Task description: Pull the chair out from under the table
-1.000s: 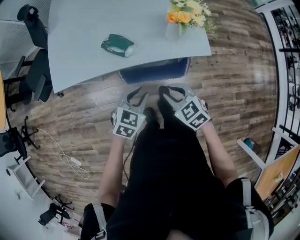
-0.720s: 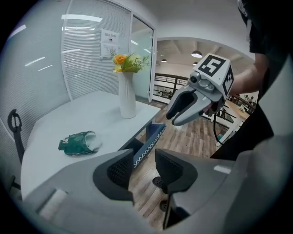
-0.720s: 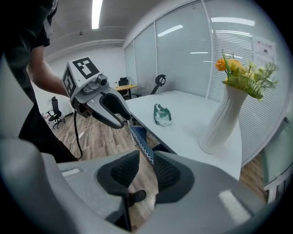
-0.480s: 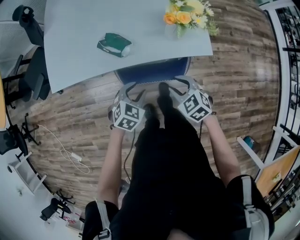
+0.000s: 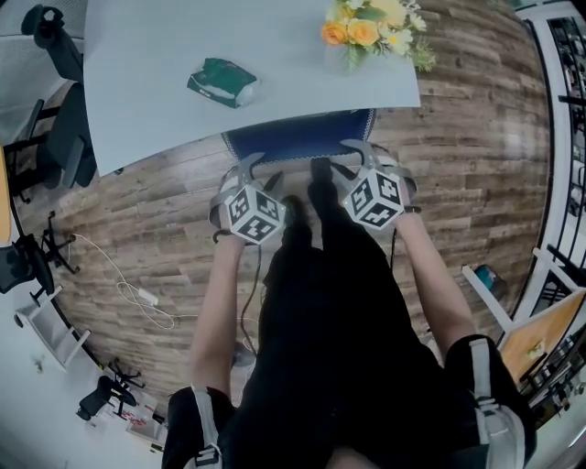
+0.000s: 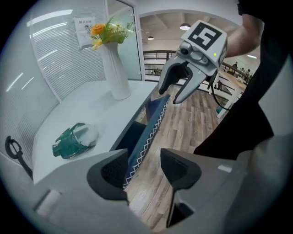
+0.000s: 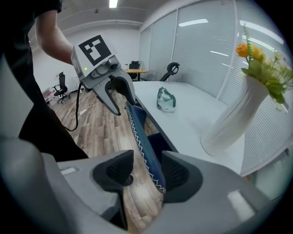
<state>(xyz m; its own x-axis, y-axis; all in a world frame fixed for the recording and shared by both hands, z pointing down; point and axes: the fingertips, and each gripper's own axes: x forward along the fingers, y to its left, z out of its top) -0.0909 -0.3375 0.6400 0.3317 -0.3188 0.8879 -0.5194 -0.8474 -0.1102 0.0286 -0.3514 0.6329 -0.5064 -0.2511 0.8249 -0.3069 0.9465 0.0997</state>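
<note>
A blue chair [image 5: 298, 142] is tucked under the pale grey table [image 5: 156, 82]; only its backrest shows. The backrest's top edge, with white zigzag stitching [image 6: 149, 132], runs between the jaws of my left gripper [image 6: 144, 167], close to the left pad. My right gripper [image 7: 149, 171] straddles the same edge [image 7: 139, 137] further along, near its right pad. Both grippers' jaws are opening and no pad presses on the chair. In the head view, the left gripper [image 5: 252, 168] and right gripper [image 5: 352, 158] point down at the backrest's two ends.
A white vase of flowers [image 5: 366, 27] and a green packet [image 5: 220, 82] sit on the table. Black office chairs [image 5: 64, 137] stand at the left. A white cable [image 5: 137, 307] lies on the wooden floor. The person's dark legs [image 5: 330, 302] are right behind the grippers.
Both grippers have come down and forward onto the chair's backrest, rolling a little. Their jaws have spread wider.
</note>
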